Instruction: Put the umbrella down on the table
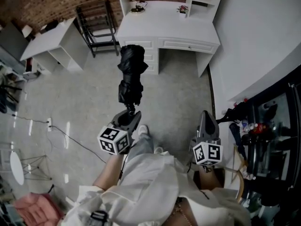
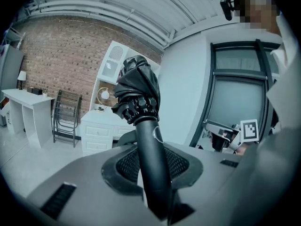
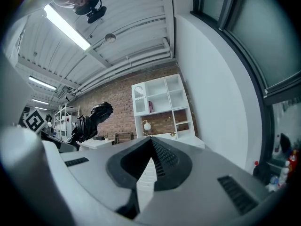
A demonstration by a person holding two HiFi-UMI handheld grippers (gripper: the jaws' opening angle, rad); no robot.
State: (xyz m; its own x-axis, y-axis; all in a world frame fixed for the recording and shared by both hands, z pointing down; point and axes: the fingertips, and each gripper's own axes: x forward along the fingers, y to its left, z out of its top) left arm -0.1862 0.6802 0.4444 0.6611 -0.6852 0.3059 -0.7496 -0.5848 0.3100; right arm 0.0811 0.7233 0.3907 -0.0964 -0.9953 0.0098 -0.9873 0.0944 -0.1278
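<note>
As left tool (image 2: 151, 154) grips umbrella (image 2: 137, 91), right (image 3: 150, 142) seemingly shut.

No legible text or markings

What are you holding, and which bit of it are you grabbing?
The left hand-held gripper holds the folded black umbrella by its handle. The right hand-held gripper is shut and holds nothing.
</note>
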